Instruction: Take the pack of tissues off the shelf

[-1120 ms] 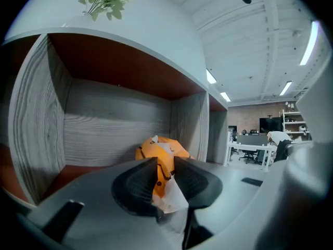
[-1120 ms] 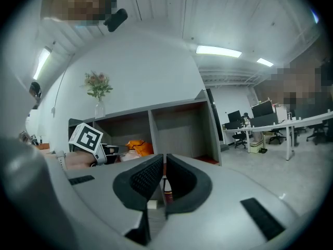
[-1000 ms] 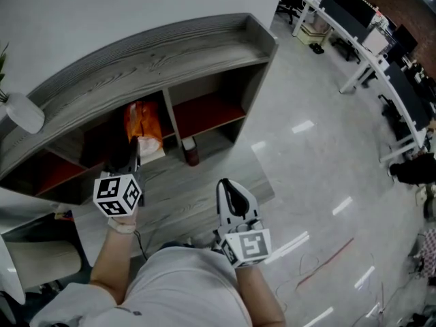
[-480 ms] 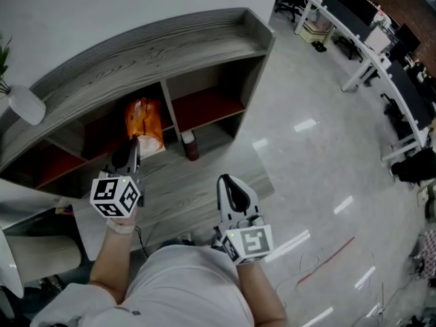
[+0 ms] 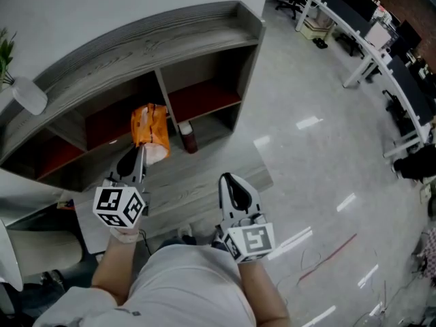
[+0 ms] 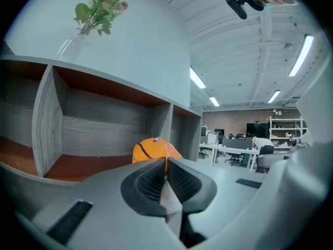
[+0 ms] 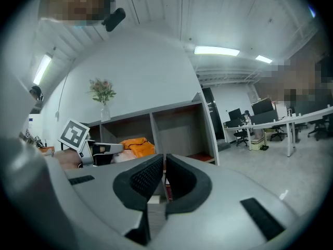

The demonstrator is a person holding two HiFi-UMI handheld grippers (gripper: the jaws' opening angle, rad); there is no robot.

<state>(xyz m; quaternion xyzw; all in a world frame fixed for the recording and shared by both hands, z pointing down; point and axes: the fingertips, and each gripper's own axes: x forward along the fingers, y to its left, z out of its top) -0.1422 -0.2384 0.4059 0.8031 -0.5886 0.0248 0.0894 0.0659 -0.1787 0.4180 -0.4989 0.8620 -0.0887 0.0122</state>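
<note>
Most of the task looks done: the left gripper (image 5: 139, 158), pinching a white flap of the orange pack of tissues (image 5: 150, 129), holds it apparently just outside the shelf (image 5: 136, 39), while the right gripper (image 5: 230, 184), pressed together, is empty.

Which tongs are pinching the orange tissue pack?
The left tongs, clamped on the orange tissue pack by its edge. The right tongs hold nothing, apart from it.
</note>
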